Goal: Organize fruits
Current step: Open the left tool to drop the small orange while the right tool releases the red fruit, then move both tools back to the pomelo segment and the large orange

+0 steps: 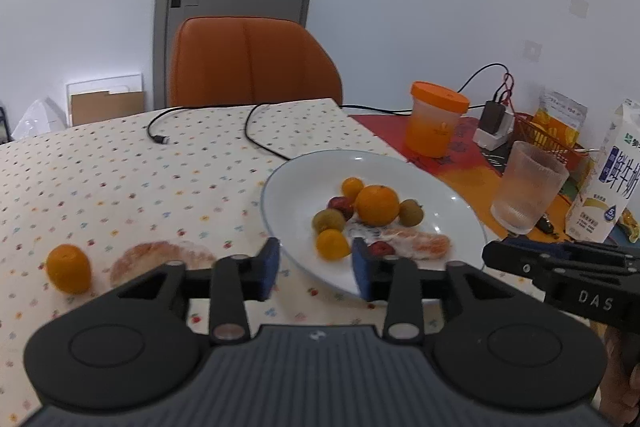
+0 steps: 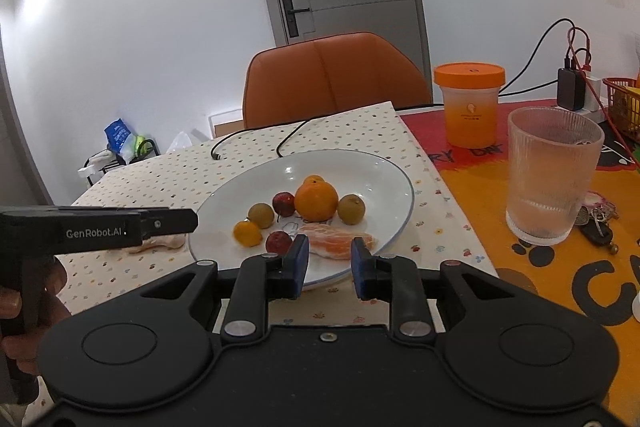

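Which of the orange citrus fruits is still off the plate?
The small orange lying on the dotted tablecloth, left of the pink peel. The other orange fruits all sit on the white plate.

table (image 1: 120,163) with a dotty cloth has a white plate (image 1: 460,211) mid-frame, a loose orange (image 1: 68,268) and a peeled fruit piece (image 1: 160,259) lower left, a black cable (image 1: 256,131) up top, plus an orange-lidded jar (image 1: 436,123), ribbed glass (image 1: 528,187) and milk carton (image 1: 608,179) on the right
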`<act>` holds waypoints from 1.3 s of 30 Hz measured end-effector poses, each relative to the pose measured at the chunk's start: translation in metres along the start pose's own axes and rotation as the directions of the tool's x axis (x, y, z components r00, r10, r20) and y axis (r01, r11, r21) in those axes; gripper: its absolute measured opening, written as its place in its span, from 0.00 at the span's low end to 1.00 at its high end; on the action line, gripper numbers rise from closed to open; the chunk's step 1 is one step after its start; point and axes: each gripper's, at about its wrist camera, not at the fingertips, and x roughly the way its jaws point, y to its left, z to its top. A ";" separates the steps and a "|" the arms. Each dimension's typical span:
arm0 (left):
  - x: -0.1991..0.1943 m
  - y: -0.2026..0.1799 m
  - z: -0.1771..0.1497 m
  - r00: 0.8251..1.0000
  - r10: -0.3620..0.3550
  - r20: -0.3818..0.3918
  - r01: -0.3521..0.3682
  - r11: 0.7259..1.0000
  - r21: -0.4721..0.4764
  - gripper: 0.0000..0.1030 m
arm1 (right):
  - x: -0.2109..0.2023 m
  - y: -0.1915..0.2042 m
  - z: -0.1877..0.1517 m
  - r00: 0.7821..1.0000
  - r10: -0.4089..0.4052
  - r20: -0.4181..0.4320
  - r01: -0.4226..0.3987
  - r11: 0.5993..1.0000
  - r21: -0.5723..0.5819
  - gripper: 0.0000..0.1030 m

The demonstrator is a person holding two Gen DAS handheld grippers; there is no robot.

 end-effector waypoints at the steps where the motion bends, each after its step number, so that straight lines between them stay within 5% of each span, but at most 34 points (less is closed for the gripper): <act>1: -0.002 0.002 -0.001 1.000 0.010 0.001 -0.010 1.000 -0.001 0.50 | 0.000 0.001 0.000 1.000 0.001 0.000 -0.001 1.000 0.000 0.28; 5: -0.010 0.009 -0.003 0.999 0.048 0.019 -0.048 0.999 -0.005 0.66 | 0.001 0.006 0.000 1.000 0.009 0.003 -0.009 1.000 -0.006 0.33; 17: -0.031 0.032 -0.011 0.988 0.150 0.033 -0.148 0.988 -0.050 0.78 | 0.011 0.021 -0.001 0.997 0.083 0.004 -0.083 0.997 0.001 0.49; 32: -0.050 0.071 -0.018 0.967 0.253 0.038 -0.248 0.963 -0.107 0.81 | 0.032 0.057 0.007 0.991 0.131 0.008 -0.130 0.989 -0.064 0.86; 39: -0.057 0.088 -0.023 0.958 0.284 0.034 -0.277 0.951 -0.136 0.81 | 0.041 0.076 0.011 0.986 0.169 -0.007 -0.169 0.980 -0.103 0.88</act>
